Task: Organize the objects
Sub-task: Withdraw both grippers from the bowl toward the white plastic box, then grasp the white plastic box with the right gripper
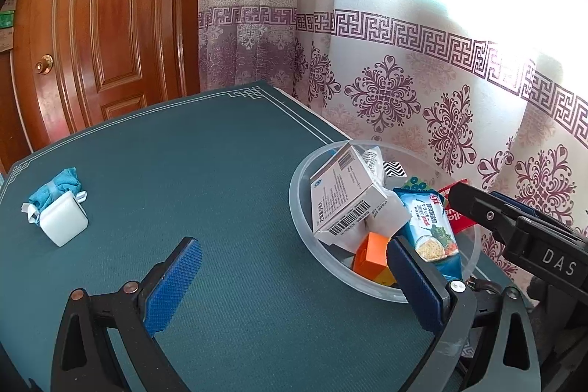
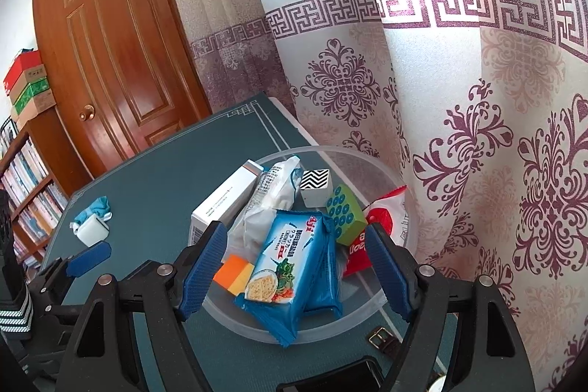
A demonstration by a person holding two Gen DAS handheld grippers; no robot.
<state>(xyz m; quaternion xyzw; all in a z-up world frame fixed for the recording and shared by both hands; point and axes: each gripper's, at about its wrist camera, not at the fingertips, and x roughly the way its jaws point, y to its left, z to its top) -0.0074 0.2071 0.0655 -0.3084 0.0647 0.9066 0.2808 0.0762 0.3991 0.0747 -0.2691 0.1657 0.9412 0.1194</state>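
Observation:
A clear plastic bowl point(image 2: 253, 326) at the table's right edge holds a white box point(image 2: 224, 201), a blue cracker pack point(image 2: 290, 263), an orange-yellow block point(image 2: 235, 272), a green dotted block point(image 2: 345, 215), a zigzag cube point(image 2: 315, 186) and a red packet point(image 2: 367, 252). My right gripper point(image 2: 296, 228) hovers open over the bowl, its pads either side of the cracker pack without touching it. My left gripper point(image 1: 294, 245) stands open over the teal mat beside the bowl point(image 1: 294, 201), with nothing between its pads. A white cube point(image 1: 62, 219) with a blue cloth point(image 1: 55, 188) lies far left.
A patterned curtain point(image 2: 477, 171) hangs close behind the bowl. A brown strap buckle point(image 2: 382, 340) and a dark flat object point(image 2: 352, 373) lie on the mat near the right gripper. A wooden door point(image 1: 103, 24) and a bookshelf point(image 2: 29, 179) stand beyond the table.

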